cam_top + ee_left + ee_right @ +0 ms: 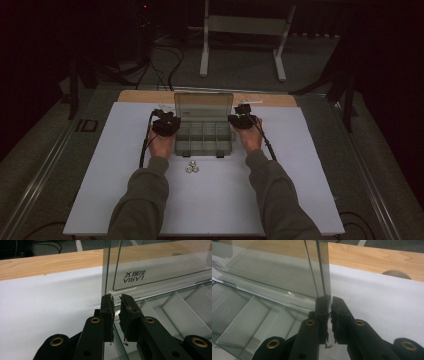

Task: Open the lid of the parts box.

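Smoky clear plastic compartment box [203,131], long axis across the bench, lies between your hands. Left hand-held gripper [117,305] and right hand-held gripper [329,305] each pinch an end wall.

The upright clear lid [155,270] bears mirrored lettering "AIRAJ".

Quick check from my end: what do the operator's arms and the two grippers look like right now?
Both arms wear olive-grey long sleeves. The left gripper and right gripper are black, each with two flat jaws, worn ragged pads and brass-coloured rivets. A black cable trails from each back along the forearm.
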`<state>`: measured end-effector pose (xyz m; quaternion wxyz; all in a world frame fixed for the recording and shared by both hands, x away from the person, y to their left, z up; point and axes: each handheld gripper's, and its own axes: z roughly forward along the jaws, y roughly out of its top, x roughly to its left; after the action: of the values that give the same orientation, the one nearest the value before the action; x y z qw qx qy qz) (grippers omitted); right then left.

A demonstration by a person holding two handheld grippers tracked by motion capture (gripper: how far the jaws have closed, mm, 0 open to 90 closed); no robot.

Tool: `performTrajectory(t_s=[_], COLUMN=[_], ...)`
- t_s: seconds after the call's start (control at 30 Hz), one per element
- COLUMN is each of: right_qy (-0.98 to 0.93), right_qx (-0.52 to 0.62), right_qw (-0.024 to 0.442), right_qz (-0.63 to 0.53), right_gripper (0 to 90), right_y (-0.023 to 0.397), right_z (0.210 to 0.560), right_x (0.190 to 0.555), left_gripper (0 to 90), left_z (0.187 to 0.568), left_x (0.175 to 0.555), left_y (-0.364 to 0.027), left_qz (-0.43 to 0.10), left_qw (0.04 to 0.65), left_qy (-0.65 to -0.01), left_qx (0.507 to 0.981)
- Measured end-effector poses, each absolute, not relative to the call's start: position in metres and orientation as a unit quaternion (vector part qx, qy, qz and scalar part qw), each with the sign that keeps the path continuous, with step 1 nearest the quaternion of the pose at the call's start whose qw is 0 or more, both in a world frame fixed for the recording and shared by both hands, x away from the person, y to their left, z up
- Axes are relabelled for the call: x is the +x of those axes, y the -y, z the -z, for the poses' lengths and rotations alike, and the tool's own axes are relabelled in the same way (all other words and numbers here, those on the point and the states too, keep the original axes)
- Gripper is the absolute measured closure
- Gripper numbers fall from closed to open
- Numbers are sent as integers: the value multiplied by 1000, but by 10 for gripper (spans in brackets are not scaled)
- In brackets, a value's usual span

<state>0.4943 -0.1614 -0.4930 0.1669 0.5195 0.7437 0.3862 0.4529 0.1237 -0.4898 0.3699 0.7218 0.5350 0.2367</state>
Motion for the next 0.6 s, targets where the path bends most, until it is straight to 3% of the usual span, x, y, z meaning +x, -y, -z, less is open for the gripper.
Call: performTrajectory(t_s=[0.6], right_qy=[-743], right_qx=[537], right_qw=[159], right_qz=[-368], right_gripper=[841], right_y=[157], right_z=[490], right_x=[499], left_gripper=[805], left_z=[498], left_x=[445], left_y=[-124], left_qz=[-240], left_qw=[359], left_qy=[-530], left_qx=[730])
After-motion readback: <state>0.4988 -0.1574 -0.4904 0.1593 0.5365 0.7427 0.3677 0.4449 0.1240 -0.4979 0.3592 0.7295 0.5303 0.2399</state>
